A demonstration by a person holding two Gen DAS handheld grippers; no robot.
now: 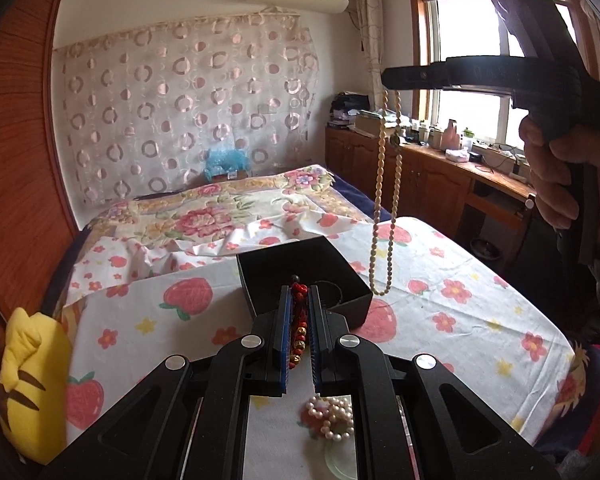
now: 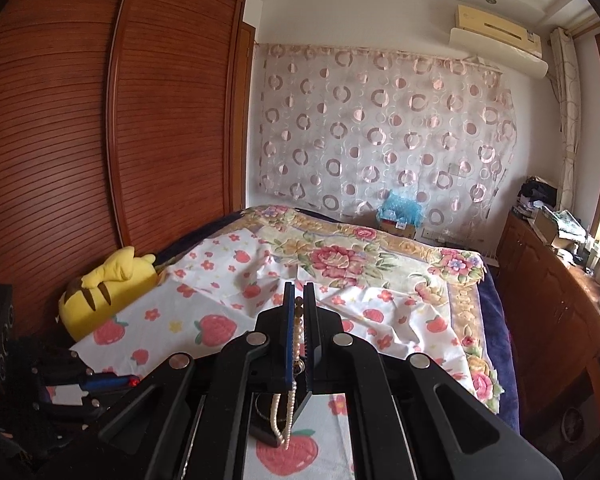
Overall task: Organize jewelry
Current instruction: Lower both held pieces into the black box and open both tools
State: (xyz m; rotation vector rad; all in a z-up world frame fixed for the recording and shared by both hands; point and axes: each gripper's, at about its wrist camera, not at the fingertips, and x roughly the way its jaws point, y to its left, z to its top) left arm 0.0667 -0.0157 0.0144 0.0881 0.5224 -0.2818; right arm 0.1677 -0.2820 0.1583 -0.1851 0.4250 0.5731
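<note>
Left gripper (image 1: 300, 292) clamped narrow on a red beaded bracelet (image 1: 300, 312) — red and gold beads pinched between the two pads, a dark bead poking out past the tips. Held just above the near rim of an open black box (image 1: 300, 276), which sits on the strawberry-print cloth (image 1: 440, 320) covering the surface. Below and behind the jaws, lying on that cloth, a small heap of white pearls (image 1: 330, 416) with a pale green ring (image 1: 340, 462) just beside it.

Right gripper (image 2: 299, 300) likewise closed tight, gripping a cream bead necklace (image 1: 384, 200) — in the left wrist view seen raised high at upper right, a hand (image 1: 548, 176) around its handle, the long double strand hanging straight down with its lowest loop near the box's right corner, whether touching or apart cannot be told. In the right wrist view, strand running back between the pads and dropping below them over the box.

Yellow plush toy (image 1: 32, 384) at the left edge of the surface, beside the wooden wardrobe (image 2: 100, 120); flowered bed (image 2: 360, 256) beyond.
</note>
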